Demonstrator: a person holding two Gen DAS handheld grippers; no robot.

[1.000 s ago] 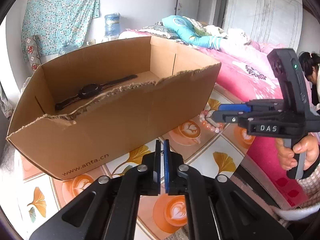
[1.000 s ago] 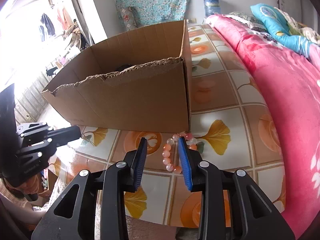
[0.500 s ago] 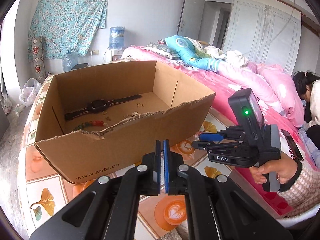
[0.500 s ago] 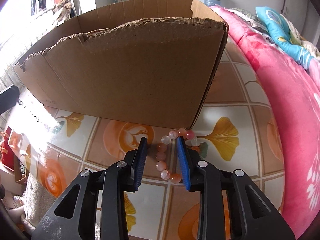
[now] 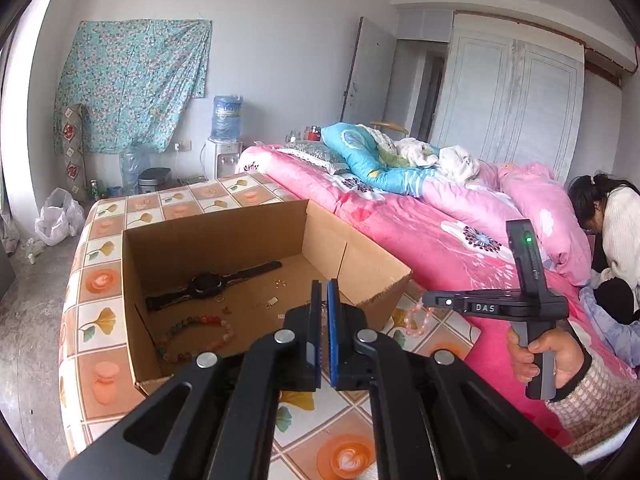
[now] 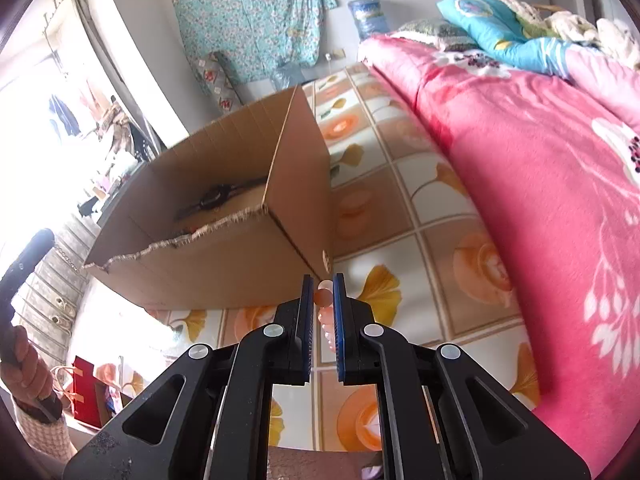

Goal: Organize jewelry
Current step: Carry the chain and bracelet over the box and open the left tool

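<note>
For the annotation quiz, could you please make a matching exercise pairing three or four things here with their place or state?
Things:
1. watch
2. pink bracelet
3. left hand-held gripper
4. water bottle

Places or states:
A. shut, empty
B. on a dispenser by the wall
C. lying in the box
D. clamped in the right hand-held gripper

Pairs: 1-C, 2-D, 3-A, 4-B

A pink floral bed (image 5: 460, 216) fills the right, a teal flowered cloth (image 5: 132, 84) hangs on the far white wall (image 5: 280, 40), with a water dispenser (image 5: 226, 136) below.
</note>
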